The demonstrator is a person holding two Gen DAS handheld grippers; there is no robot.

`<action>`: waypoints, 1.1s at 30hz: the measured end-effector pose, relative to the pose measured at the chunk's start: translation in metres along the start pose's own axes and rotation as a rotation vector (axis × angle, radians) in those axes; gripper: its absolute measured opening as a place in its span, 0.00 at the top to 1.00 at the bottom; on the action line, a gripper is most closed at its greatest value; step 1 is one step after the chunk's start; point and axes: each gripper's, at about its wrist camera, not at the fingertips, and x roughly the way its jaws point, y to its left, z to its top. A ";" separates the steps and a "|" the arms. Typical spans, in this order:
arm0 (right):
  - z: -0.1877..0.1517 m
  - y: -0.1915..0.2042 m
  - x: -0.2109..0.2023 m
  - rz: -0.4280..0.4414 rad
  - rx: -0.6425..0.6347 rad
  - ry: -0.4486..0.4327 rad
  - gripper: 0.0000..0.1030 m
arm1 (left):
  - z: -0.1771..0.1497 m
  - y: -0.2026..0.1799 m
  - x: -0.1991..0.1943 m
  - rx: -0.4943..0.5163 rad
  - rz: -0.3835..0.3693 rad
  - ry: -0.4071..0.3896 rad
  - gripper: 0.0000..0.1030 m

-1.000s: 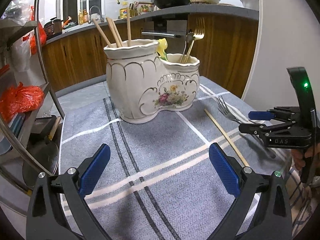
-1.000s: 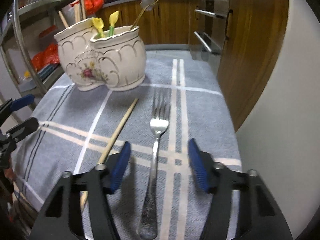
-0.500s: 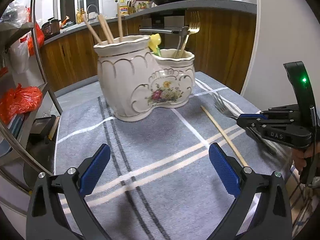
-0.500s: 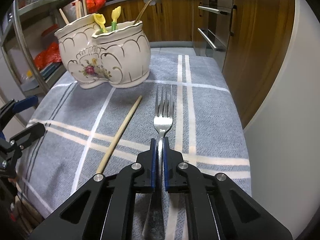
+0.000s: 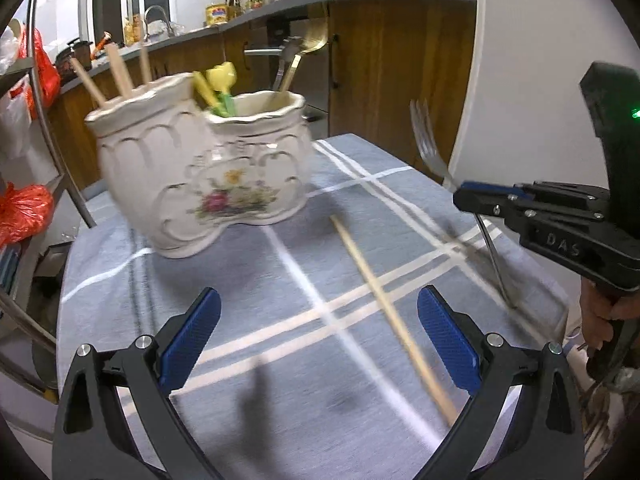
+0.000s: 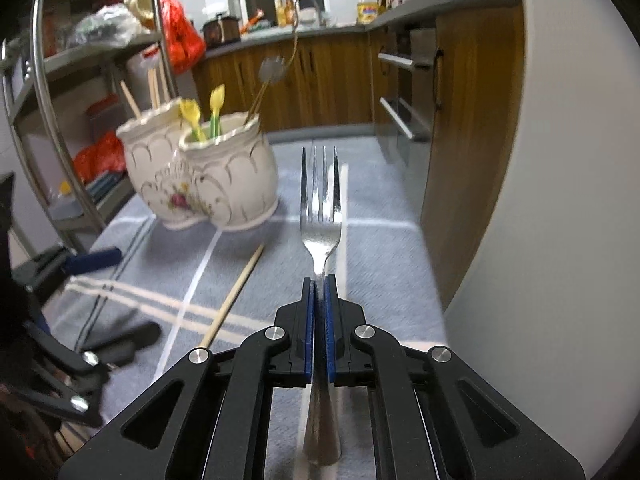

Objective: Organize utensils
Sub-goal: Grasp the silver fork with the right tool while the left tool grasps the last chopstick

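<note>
Chopstick (image 5: 384,304) and fork (image 5: 430,148) are the two loose pieces in the left wrist view. The chopstick lies flat on the grey checked cloth (image 5: 248,280), running from centre frame toward the lower right, between the wide-spread blue pads of the left gripper (image 5: 320,344), which holds nothing; the spread looks readied for straddling that stick. At right, the right gripper (image 5: 466,196) pinches the fork at its neck, tines raised toward the upper right and handle tip slanting down to the cloth, probably so it can go handle-first into the ceramic holder (image 5: 200,176) at left centre. That holder has two joined pots: the taller one at left holds wooden chopsticks, the lower one at right yellow plastic pieces and metal cutlery, so the fork most likely belongs in the lower pot.

Seen from the right wrist, the right gripper (image 6: 319,292) is fully closed on the fork (image 6: 321,216), tines pointing straight up the frame's centre. The holder (image 6: 200,184) stands left of centre, well apart from the fork; the chopstick (image 6: 236,292) lies diagonally at lower left of centre. Wooden kitchen cabinets (image 6: 332,76) fill the upper background, a wire shelf rack with red bags stands at upper left, and a white wall curves down the right.
</note>
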 end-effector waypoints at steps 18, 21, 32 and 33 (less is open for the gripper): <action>0.004 -0.009 -0.025 0.021 0.014 -0.138 0.94 | 0.003 -0.036 0.037 0.059 0.020 0.103 0.72; 0.005 -0.007 -0.026 0.023 0.011 -0.146 0.94 | 0.005 -0.033 0.040 0.053 0.018 0.108 0.75; 0.007 -0.001 -0.034 0.022 0.001 -0.178 0.94 | 0.013 0.000 0.038 -0.007 -0.059 0.127 0.95; 0.007 -0.001 -0.034 0.020 0.001 -0.180 0.94 | 0.013 0.003 0.033 -0.015 -0.072 0.119 0.95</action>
